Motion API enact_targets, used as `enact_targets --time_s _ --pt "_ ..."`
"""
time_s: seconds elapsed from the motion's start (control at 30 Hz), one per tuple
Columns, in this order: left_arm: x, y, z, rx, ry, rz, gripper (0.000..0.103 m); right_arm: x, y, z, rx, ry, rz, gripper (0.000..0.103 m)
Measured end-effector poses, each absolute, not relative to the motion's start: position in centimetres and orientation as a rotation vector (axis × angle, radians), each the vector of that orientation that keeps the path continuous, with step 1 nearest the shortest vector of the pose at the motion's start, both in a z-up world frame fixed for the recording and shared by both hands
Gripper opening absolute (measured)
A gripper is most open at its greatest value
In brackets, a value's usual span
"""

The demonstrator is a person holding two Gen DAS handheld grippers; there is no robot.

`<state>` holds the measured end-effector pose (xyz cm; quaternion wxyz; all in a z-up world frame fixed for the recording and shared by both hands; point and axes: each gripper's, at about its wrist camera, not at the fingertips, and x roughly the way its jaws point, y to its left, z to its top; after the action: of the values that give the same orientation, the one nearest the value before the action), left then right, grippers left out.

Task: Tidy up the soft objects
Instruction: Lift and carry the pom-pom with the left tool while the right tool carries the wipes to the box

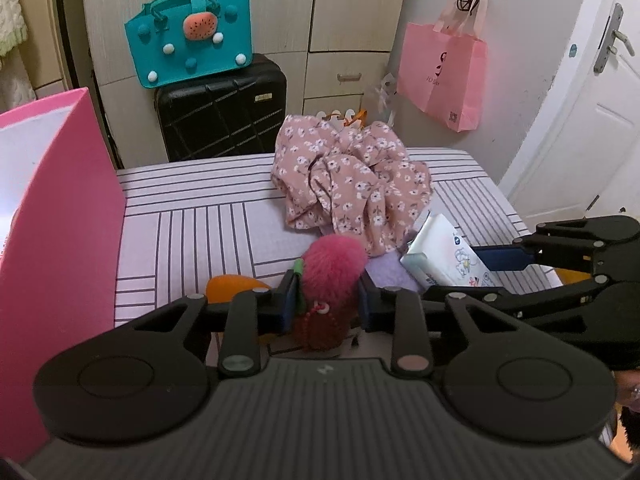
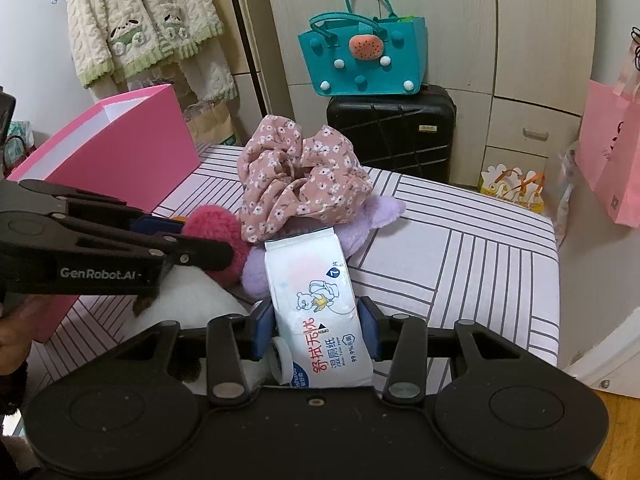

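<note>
Left wrist: fluffy round pink pompom (image 1: 334, 258) pinched

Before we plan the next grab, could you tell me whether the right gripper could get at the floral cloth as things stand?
Probably not yet. The right gripper is shut on the wet-wipe pack, and the floral cloth lies just beyond that pack, so the jaws are occupied though the path ahead looks otherwise free.

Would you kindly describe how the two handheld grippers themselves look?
Both the left gripper and the right gripper are matte black plastic, with scissor-like linkage arms, silver pivot rivets and blue pads inside the jaws. Each has a ribbed black body with two round bosses. White "GenRobot.AI" lettering marks the left one's side.
</note>
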<state>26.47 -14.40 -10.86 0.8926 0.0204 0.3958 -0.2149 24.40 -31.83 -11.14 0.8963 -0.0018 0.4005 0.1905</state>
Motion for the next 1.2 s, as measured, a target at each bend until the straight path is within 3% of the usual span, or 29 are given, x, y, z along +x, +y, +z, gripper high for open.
enact_targets --time_s 1.2 --pt "17.0 -8.0 -5.3 0.035 0.756 -0.578 0.028 15.5 -29.7 -5.2 -0.053 0.756 0.367 0.045"
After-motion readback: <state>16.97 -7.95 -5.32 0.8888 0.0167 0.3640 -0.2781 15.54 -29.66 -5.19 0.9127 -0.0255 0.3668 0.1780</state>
